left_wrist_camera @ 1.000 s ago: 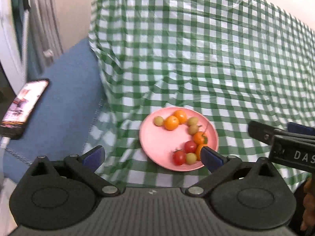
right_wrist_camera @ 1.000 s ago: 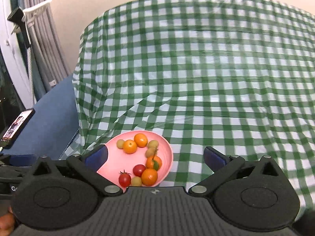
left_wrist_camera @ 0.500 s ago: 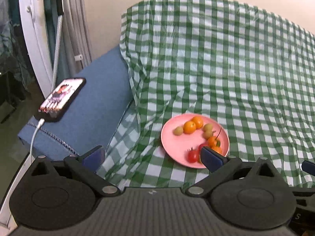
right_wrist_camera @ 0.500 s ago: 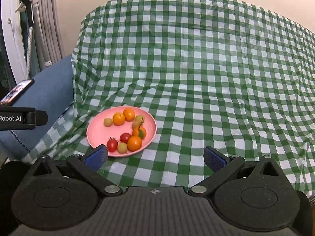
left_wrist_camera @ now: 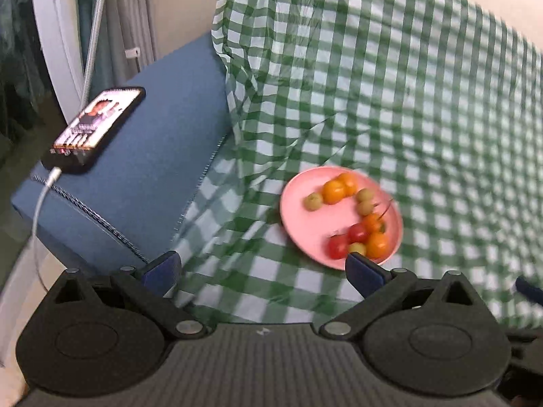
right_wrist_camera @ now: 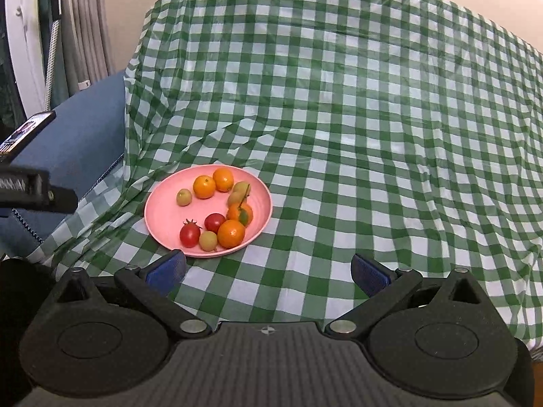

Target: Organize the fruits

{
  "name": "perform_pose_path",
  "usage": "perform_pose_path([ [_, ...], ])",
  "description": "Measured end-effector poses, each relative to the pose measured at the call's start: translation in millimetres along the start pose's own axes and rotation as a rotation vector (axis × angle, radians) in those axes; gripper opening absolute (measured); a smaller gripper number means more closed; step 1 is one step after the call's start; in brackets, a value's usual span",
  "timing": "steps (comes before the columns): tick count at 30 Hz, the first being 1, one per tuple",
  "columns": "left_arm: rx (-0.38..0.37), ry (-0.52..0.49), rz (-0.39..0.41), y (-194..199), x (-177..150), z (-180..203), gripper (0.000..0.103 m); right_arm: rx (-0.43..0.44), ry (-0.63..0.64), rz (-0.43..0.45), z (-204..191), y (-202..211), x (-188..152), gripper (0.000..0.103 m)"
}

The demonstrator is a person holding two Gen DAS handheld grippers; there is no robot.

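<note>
Holding both grippers wide open and empty, I am looking down at a pink plate (right_wrist_camera: pixel 159 227) of small fruit sitting on the green checked cloth (right_wrist_camera: pixel 356 135). Through the right wrist view the right gripper (right_wrist_camera: pixel 268 271) is hanging over bare cloth, its blue pads (right_wrist_camera: pixel 166 269) spread well apart, with the plate just ahead and to the left of the left pad. On the plate I am counting two red cherry tomatoes (right_wrist_camera: pixel 189 234), four orange fruits including one in front (right_wrist_camera: pixel 231 233) and one with a green patch (right_wrist_camera: pixel 240 213), and four pale green-yellow ones, such as the one at the back left (right_wrist_camera: pixel 183 197). A thin stem (right_wrist_camera: pixel 245 194) is sticking up near the right side of the pile.

Through the left wrist view the left gripper (left_wrist_camera: pixel 261 271) is also gaping with nothing between its pads (left_wrist_camera: pixel 363 269), and the right pad is overlapping the plate's (left_wrist_camera: pixel 298 210) near rim in the picture; this view is smeared, so I am only fairly sure it is above the rim and not touching. To the left a phone (left_wrist_camera: pixel 95 125) with a lit screen is lying on a blue cushion (left_wrist_camera: pixel 152 169), a white cable (left_wrist_camera: pixel 42 200) running from its near end. Part of the left gripper's body (right_wrist_camera: pixel 30 186) is showing at the left edge of the right wrist view
</note>
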State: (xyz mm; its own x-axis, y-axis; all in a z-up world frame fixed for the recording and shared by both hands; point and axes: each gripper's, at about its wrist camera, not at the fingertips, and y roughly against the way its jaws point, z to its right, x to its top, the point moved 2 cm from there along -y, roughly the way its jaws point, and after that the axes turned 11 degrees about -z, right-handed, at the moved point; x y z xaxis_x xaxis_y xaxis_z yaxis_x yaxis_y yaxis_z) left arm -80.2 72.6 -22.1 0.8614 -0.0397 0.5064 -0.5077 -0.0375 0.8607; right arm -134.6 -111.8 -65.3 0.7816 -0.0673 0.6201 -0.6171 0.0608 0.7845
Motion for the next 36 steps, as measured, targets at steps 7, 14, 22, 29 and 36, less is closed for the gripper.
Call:
perform_pose_path([
  [7, -0.008, -0.003, -0.012, -3, -2, 0, 0.103, 0.003, 0.034, 0.009, -7, -4, 1, 0.102],
  [14, 0.008, -0.043, -0.021, -6, -2, 9, 0.103, 0.009, 0.041, 0.043, -6, 2, 1, 0.102],
  [22, 0.017, -0.079, -0.029, -8, -2, 13, 0.103, 0.02, 0.041, 0.061, -4, 5, 1, 0.102],
  [29, 0.021, -0.106, -0.022, -8, -5, 16, 0.103, 0.028, 0.041, 0.066, -4, 6, 0, 0.102],
  [36, 0.055, -0.157, -0.013, -8, -6, 22, 0.103, 0.034, 0.045, 0.074, -5, 7, 0, 0.102],
])
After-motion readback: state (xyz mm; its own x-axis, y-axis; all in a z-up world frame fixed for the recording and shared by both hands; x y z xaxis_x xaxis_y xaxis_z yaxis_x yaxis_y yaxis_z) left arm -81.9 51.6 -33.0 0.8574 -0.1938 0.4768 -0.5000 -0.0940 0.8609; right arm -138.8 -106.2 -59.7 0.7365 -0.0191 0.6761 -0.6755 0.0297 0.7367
